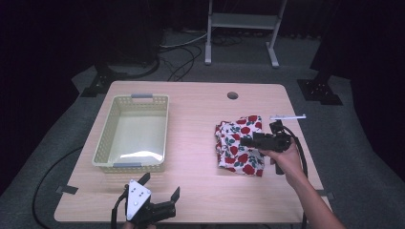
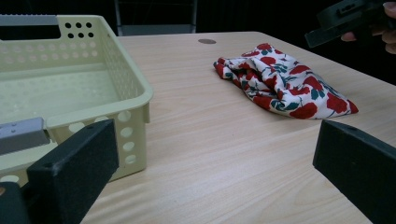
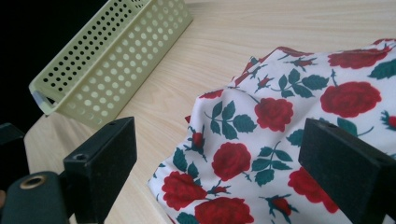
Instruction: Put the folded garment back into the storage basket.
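My right gripper [image 3: 219, 172] hovers with its jaws spread wide, the rose-print cloth [image 3: 299, 140] bunched on the table between and just ahead of them. If I close too shallow, I'd likely pinch one loose fold and the rest would drag. My left gripper [image 2: 210, 172], jaws also apart, waits beside the basket [image 2: 93, 88], well clear.

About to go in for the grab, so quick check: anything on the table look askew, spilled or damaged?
Nothing stands out. The rose-print cloth lies crumpled in a loose heap on the table, apart from the yellow basket, which sits upright and empty. The right tool hovers open over the cloth; the left tool is open near the basket.
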Available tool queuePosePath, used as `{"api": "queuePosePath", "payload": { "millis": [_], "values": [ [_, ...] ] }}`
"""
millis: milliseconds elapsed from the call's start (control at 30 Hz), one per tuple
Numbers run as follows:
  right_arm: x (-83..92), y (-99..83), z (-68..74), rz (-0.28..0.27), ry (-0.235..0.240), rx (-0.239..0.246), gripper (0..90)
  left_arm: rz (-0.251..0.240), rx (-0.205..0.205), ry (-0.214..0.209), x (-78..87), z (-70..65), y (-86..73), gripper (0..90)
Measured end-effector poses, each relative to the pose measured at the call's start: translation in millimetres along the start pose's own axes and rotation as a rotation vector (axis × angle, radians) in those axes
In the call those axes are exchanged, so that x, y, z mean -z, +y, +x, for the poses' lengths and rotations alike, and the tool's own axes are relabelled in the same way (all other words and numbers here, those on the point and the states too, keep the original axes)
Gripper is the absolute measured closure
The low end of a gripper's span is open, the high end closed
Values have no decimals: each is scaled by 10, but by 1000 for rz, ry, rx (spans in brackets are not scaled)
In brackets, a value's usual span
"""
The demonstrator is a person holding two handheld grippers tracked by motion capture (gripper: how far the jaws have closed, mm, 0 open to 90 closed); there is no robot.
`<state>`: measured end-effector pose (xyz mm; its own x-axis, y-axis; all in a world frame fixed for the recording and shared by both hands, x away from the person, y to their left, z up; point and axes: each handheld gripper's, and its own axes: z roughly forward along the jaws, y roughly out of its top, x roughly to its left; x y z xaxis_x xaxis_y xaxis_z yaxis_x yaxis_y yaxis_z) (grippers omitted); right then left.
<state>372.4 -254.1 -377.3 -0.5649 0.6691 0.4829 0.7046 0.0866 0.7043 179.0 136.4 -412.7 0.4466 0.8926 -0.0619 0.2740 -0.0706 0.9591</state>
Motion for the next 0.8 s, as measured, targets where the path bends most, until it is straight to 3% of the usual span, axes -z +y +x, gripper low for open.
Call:
{"api": "queuePosePath", "payload": {
  "millis": [200, 633, 800],
  "values": [
    [-43, 77, -9, 13, -19, 3, 124, -2, 1, 0, 6, 4, 3, 0],
    [-197, 58, -136, 69, -82, -3, 181, -8, 6, 2, 13, 6, 3, 0],
    [-322, 42, -195, 109, -141, 19, 222, -6, 5, 2, 12, 7, 2, 0]
  ]
}}
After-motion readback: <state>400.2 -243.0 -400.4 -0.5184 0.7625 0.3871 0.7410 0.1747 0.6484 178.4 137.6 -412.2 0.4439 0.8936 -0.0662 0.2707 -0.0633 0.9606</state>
